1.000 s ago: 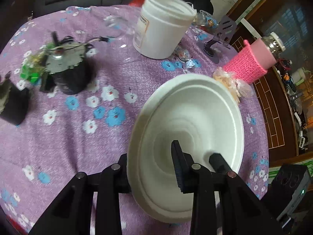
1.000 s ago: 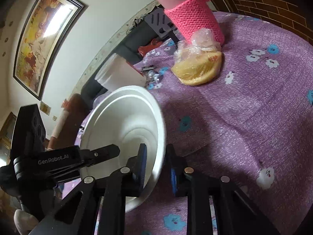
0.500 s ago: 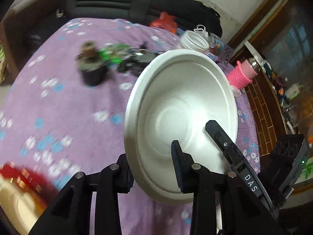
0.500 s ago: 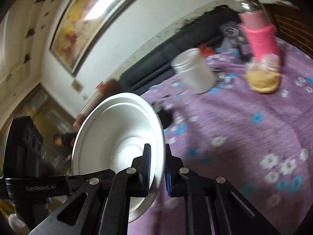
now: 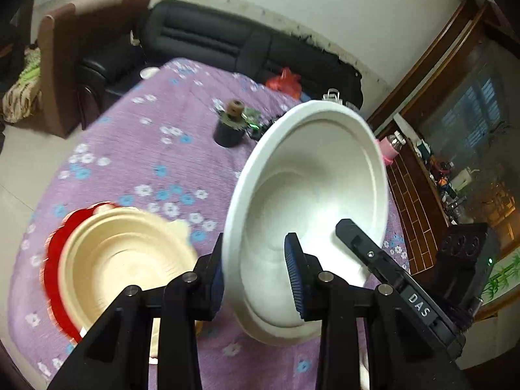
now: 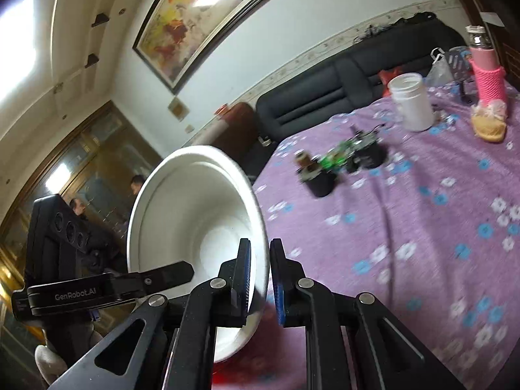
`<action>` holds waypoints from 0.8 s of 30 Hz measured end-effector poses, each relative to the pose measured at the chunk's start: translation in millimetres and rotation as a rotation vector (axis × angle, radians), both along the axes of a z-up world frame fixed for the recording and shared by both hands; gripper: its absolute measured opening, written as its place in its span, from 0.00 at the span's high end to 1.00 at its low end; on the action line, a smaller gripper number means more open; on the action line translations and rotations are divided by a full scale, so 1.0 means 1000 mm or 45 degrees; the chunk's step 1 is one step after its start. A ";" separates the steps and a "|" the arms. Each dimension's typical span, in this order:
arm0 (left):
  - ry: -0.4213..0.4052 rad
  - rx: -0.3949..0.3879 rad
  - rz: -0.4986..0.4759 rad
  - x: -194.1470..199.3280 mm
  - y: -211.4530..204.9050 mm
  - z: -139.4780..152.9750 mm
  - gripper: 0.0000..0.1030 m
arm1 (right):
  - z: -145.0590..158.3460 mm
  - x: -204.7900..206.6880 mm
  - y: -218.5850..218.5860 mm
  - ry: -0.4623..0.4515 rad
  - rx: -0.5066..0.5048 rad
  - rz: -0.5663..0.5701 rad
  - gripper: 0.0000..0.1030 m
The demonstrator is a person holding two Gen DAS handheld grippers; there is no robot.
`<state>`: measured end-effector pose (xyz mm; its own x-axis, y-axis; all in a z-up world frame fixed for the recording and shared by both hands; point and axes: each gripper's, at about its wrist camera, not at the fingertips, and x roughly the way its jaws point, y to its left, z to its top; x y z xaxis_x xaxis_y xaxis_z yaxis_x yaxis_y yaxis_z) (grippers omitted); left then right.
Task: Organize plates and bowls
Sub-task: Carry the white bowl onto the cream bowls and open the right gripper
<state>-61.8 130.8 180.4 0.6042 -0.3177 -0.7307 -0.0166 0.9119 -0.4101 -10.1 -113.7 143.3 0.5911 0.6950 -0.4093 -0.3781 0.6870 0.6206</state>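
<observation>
Both grippers hold one white bowl (image 5: pixel 312 195), tilted on edge above the purple flowered table. My left gripper (image 5: pixel 256 273) is shut on its near-left rim. My right gripper (image 6: pixel 260 273) is shut on the opposite rim, with the bowl (image 6: pixel 195 221) to its left; its finger also shows in the left wrist view (image 5: pixel 383 266). A cream bowl (image 5: pixel 120 260) sits on a red plate (image 5: pixel 52 260) at the table's near left, beside and below the white bowl.
A black pot with green gadgets (image 5: pixel 232 126) stands mid-table. A white jar (image 6: pixel 411 102), a pink-sleeved bottle (image 6: pixel 487 71) and a bagged bun (image 6: pixel 489 120) stand at the far right. A black sofa (image 5: pixel 227 45) lies behind the table (image 5: pixel 146 149).
Both grippers have lifted the white bowl and swung it left across the table. The cream bowl on the red plate has come fully into the left wrist view.
</observation>
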 end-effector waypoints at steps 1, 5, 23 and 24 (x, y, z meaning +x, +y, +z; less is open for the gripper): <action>-0.016 -0.001 0.010 -0.010 0.006 0.002 0.69 | 0.001 -0.006 0.007 0.001 -0.003 0.011 0.86; -0.092 0.029 0.055 -0.046 0.027 0.008 0.67 | 0.005 -0.030 0.034 0.000 -0.014 0.052 0.86; -0.126 0.115 0.237 -0.099 0.098 -0.017 0.63 | 0.007 -0.079 0.127 -0.022 -0.172 0.200 0.86; -0.115 0.114 0.241 -0.098 0.100 -0.019 0.63 | 0.004 -0.078 0.131 -0.006 -0.180 0.208 0.86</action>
<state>-160.3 230.9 161.3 0.7110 -0.1286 -0.6914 -0.1580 0.9288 -0.3353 -88.1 17.0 147.0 0.4771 0.7177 -0.5073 -0.4942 0.6964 0.5205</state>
